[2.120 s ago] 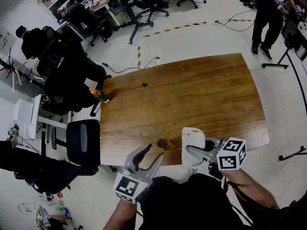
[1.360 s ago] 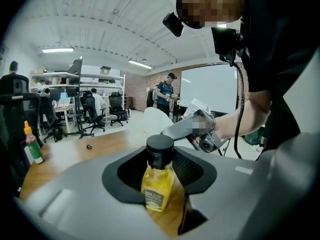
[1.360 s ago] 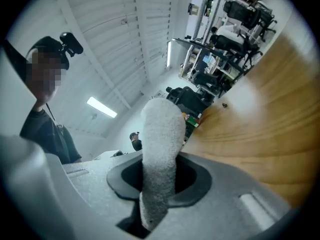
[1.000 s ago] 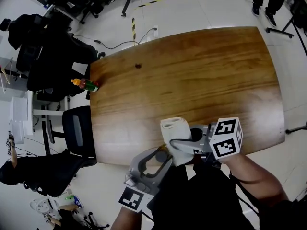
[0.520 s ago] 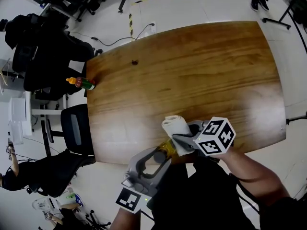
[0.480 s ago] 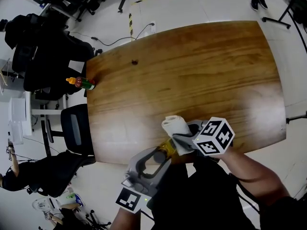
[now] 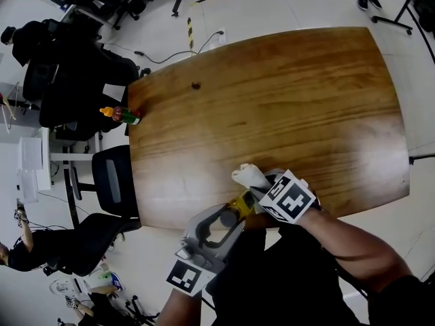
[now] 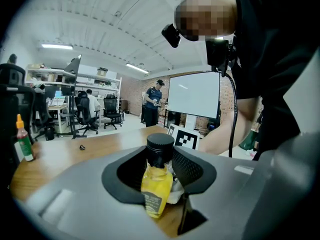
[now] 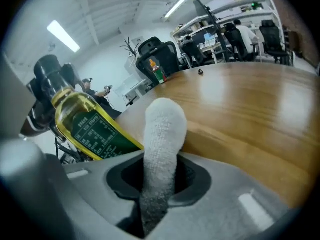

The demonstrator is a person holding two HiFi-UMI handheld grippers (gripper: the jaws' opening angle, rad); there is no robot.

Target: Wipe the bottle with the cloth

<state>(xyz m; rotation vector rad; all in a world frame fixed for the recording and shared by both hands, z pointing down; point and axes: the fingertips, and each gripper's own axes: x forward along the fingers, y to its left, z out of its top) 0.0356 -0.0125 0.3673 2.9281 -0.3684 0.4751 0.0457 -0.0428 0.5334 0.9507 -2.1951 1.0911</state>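
The left gripper (image 7: 230,217) is clamped on the bottle (image 8: 155,185). Its two jaws press against the neck and shoulder from both sides, just below the black screw cap (image 8: 160,143). The bottle holds a yellow liquid and carries a dark green label, legible only as fine print in the right gripper view. The head view shows the bottle at the near edge of the table (image 7: 292,100), tilted so that its body leans toward the right gripper (image 7: 259,186).

The right gripper is closed on the cloth (image 9: 161,145), a white, rolled terry cloth that projects upward past the jaw tips. The cloth stands just beside the bottle body on the label side. Contact between the two cannot be confirmed from any view. The marker cube (image 7: 289,197) on the right gripper faces the head camera.

At the far left corner of the table stands a sauce bottle (image 7: 122,114) with an orange cap. A small dark object (image 7: 196,85) lies on the table near it. An office chair (image 7: 112,182) stands beside the table's left edge.
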